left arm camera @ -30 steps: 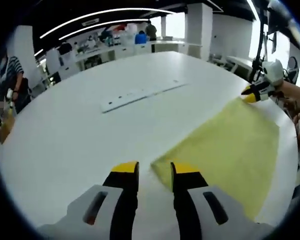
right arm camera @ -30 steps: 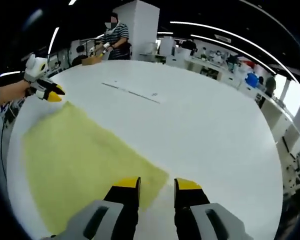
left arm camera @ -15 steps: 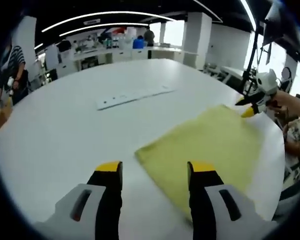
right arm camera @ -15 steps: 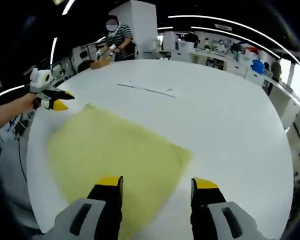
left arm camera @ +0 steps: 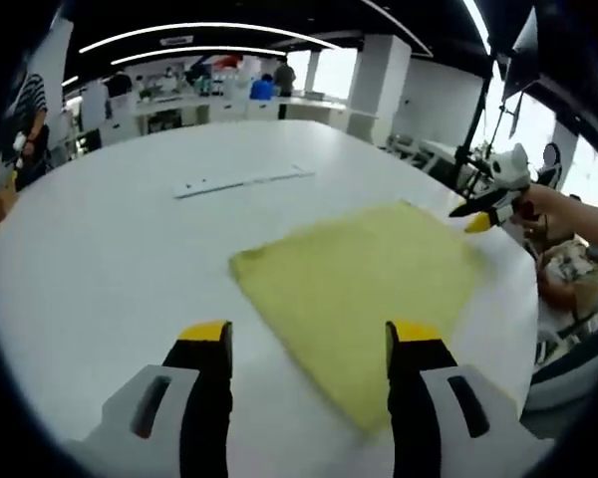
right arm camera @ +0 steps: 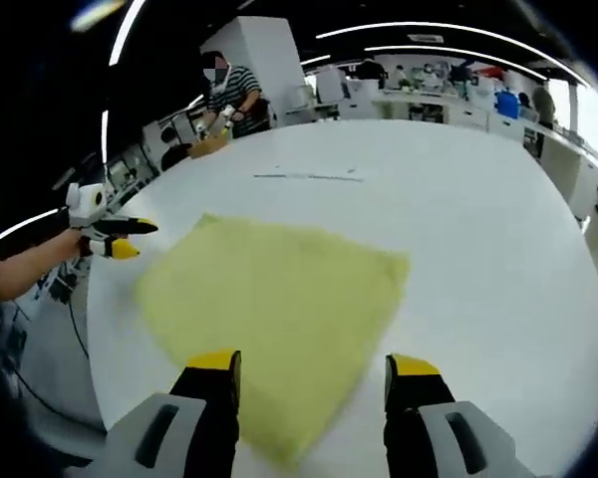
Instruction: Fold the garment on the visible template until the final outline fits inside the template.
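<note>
Now the flat pale-yellow cloth garment (left arm camera: 364, 289) (right arm camera: 274, 304) lies mid-frame on the round white table (left arm camera: 110, 249) (right arm camera: 488, 239). Left gripper (left arm camera: 309, 344) (right arm camera: 130, 239) and right gripper (right arm camera: 314, 373) (left arm camera: 475, 216) both stand with jaws spread, holding nothing. A thin white strip (left arm camera: 241, 181) lies toward the upper left.

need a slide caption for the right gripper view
Open right hand-held gripper poised above a flat yellow garment on a white table, left hand-held gripper at the table's edge.
</note>
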Demonstrator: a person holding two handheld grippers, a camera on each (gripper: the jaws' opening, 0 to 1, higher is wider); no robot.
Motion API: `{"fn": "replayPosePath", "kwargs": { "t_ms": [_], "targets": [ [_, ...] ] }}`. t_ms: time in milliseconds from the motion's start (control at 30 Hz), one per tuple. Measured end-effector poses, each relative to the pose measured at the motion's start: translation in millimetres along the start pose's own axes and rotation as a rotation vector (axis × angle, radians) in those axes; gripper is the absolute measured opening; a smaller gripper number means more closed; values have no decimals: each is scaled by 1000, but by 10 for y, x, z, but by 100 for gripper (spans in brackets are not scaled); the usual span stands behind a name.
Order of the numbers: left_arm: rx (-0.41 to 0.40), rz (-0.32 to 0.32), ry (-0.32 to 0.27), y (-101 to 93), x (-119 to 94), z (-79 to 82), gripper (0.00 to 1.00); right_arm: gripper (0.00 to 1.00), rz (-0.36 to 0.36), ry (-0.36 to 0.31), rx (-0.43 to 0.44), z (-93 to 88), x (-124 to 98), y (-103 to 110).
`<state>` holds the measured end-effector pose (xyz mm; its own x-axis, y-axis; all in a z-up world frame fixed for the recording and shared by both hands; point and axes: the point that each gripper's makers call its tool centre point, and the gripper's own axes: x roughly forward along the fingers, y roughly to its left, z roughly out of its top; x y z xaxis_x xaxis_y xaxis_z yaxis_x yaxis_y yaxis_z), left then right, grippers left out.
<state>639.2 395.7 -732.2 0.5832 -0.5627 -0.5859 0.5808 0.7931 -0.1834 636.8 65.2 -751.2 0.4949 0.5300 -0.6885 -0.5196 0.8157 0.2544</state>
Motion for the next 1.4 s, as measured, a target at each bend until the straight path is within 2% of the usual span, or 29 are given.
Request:
{"fn": "replayPosePath", "kwargs": {
  "t_ms": [200,367,467,633,800,933,1133,1233,1400],
  "targets": [
    [-80,-26,-31,-107,-95,-121,55,53,4,6,11,-150,-72,66],
    [-88,-35,4,-204,-108,-308,44,48,2,7,28,-266,-109,88],
    [-124,-35,17,-230,-102,-392,43,40,-13,12,27,-338,-121,79],
    [-158,-41,35,-278,-99,-516,35,37,-21,21,49,-447,-158,76],
    [-188,-30,35,-284,-89,-595,30,30,-4,9,97,-535,-183,104],
    [-213,-48,52,-317,-83,-662,24,20,6,5,131,-606,-200,130],
    [-250,-66,65,-325,-73,-699,15,8,3,-1,127,-636,-211,146],
    [-209,-65,77,-346,-77,-718,11,3,8,-2,142,-652,-212,163],
    [-251,-66,70,-348,-91,-722,4,0,-1,2,141,-689,-208,144]
  ]
}}
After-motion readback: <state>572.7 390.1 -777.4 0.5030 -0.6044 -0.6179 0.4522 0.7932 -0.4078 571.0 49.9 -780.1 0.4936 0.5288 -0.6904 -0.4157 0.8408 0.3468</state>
